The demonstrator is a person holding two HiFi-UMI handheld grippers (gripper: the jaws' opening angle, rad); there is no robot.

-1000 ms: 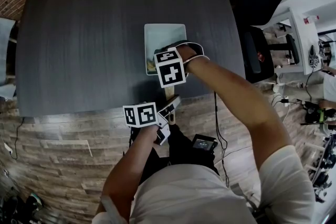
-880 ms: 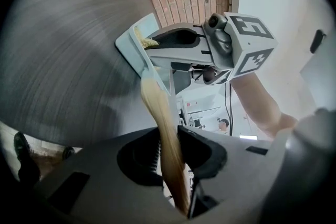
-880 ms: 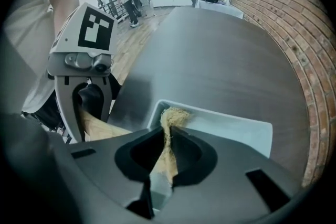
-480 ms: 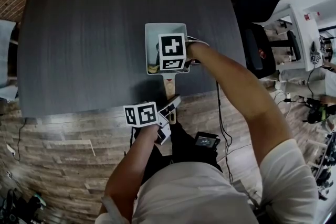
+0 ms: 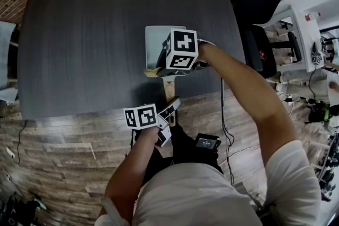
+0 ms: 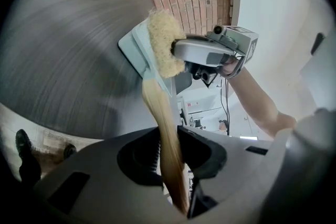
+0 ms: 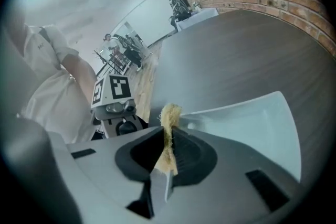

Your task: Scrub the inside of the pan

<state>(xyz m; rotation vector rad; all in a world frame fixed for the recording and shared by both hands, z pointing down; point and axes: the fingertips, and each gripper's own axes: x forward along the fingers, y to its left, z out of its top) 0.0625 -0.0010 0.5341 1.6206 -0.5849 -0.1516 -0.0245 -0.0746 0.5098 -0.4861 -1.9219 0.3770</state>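
Two handheld grippers meet at the near edge of a dark table (image 5: 85, 34). Closest, the left gripper (image 6: 170, 160) has its jaws clamped on the pan's wooden handle (image 6: 161, 113). Just beyond, the right gripper (image 7: 167, 152), tilted downward, pinches a yellowish scrub pad (image 7: 169, 115) tightly, seemingly just above the near end of the pale square pan (image 5: 156, 37), which sits on the table.

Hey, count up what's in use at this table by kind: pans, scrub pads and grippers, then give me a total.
Pans: 1, the pale square pan, its wooden handle clamped in the left gripper.
Scrub pads: 1, the yellowish scrub pad, pinched in the right gripper.
Grippers: 2.
Total: 4.
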